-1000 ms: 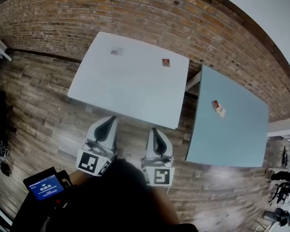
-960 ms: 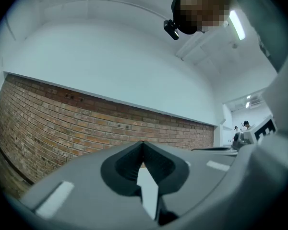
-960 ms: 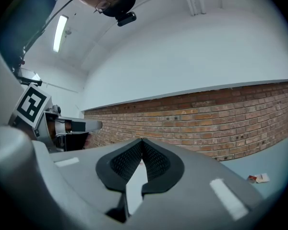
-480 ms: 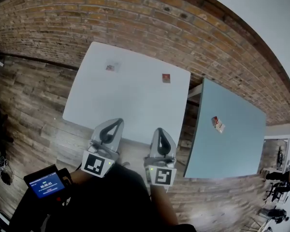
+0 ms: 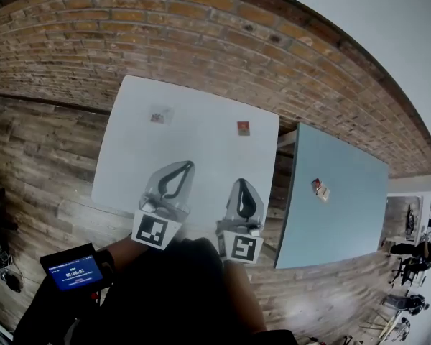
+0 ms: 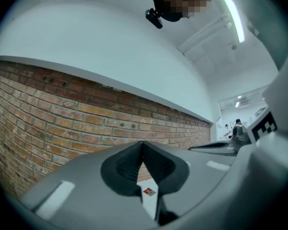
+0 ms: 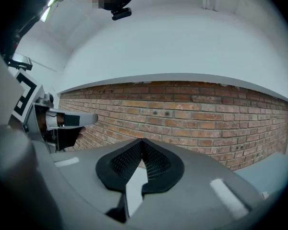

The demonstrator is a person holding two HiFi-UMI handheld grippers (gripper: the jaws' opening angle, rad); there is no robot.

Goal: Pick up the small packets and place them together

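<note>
- Approach step: left gripper (image 5: 184, 168) and right gripper (image 5: 243, 185) both clenched, empty, over the white table's (image 5: 126, 164) near edge.
- Packets lie apart: pale packet (image 5: 157, 116) far-left, red packet (image 5: 243, 128) far-right, more (image 5: 319, 188) on the blue table (image 5: 345, 221).
- Next, probably: open jaws, reach a packet.

My head camera looks steeply down from high above on the white bench (image 5: 201, 142), my left claw (image 5: 187, 167) and right claw (image 5: 243, 184). Each claw's camera rides close behind its tips, angled up at the brick wall (image 6: 62, 114); all views share that wall.
</note>
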